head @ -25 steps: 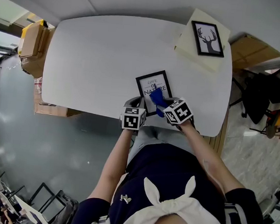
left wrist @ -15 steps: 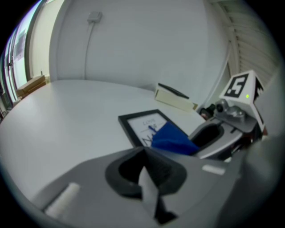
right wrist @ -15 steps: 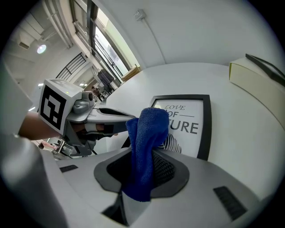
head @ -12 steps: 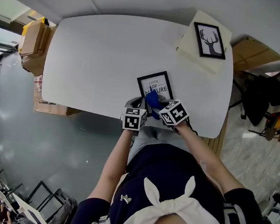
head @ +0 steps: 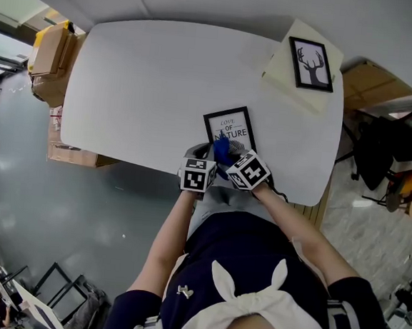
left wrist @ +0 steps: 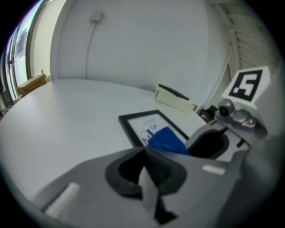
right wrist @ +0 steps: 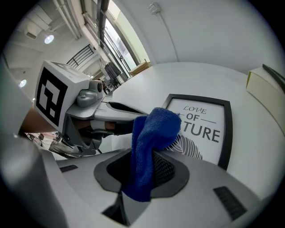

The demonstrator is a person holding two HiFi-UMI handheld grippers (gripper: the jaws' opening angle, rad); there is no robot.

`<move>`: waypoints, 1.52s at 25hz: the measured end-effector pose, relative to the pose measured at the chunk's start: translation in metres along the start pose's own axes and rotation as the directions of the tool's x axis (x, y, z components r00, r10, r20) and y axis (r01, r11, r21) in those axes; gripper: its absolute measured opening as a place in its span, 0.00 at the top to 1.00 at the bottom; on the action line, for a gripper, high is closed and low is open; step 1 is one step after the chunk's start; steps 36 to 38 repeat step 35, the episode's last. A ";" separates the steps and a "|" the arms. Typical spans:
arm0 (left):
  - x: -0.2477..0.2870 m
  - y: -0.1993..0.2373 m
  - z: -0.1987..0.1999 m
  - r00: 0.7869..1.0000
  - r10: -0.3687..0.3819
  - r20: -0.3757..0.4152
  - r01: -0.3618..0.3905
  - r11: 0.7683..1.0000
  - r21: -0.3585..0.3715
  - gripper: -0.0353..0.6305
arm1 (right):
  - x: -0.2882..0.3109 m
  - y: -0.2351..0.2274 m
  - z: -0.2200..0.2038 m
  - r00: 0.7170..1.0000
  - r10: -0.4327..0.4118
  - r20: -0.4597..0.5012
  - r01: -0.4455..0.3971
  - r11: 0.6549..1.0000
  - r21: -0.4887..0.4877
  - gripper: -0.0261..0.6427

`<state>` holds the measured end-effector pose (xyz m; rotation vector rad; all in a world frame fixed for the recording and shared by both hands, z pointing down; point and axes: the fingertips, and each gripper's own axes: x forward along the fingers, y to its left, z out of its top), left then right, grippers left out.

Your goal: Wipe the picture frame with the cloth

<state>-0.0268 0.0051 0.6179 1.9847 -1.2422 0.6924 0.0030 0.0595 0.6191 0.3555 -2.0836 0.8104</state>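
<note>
Soft, even daylight fills all 3 views, brightest by the windows [right wrist: 113,38] at the left of the right gripper view, and the white table [head: 148,83] takes it without hard shadows or glare. The head view bows at its edges, and both gripper views bend strongly toward dark, vignetted corners. The left gripper view is hazy and blurred throughout, worst in the near foreground, while the right gripper view is sharper, with the cloth [right wrist: 153,133] and the frame [right wrist: 202,120] print crisp.
</note>
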 end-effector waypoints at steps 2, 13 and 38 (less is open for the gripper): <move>-0.001 0.000 0.001 1.000 -0.001 0.002 0.001 1.000 0.000 0.94 | 0.001 0.000 0.000 1.000 -0.004 -0.006 0.004 1.000 -0.022 0.80; -0.001 0.000 0.001 1.000 -0.010 0.002 0.010 1.000 0.007 0.94 | 0.005 0.000 0.001 0.999 -0.030 -0.041 0.024 0.988 -0.150 0.81; 0.001 -0.002 0.000 1.000 -0.021 -0.015 0.022 0.999 0.044 0.94 | 0.006 -0.001 -0.001 0.998 -0.014 -0.063 0.004 0.986 -0.164 0.81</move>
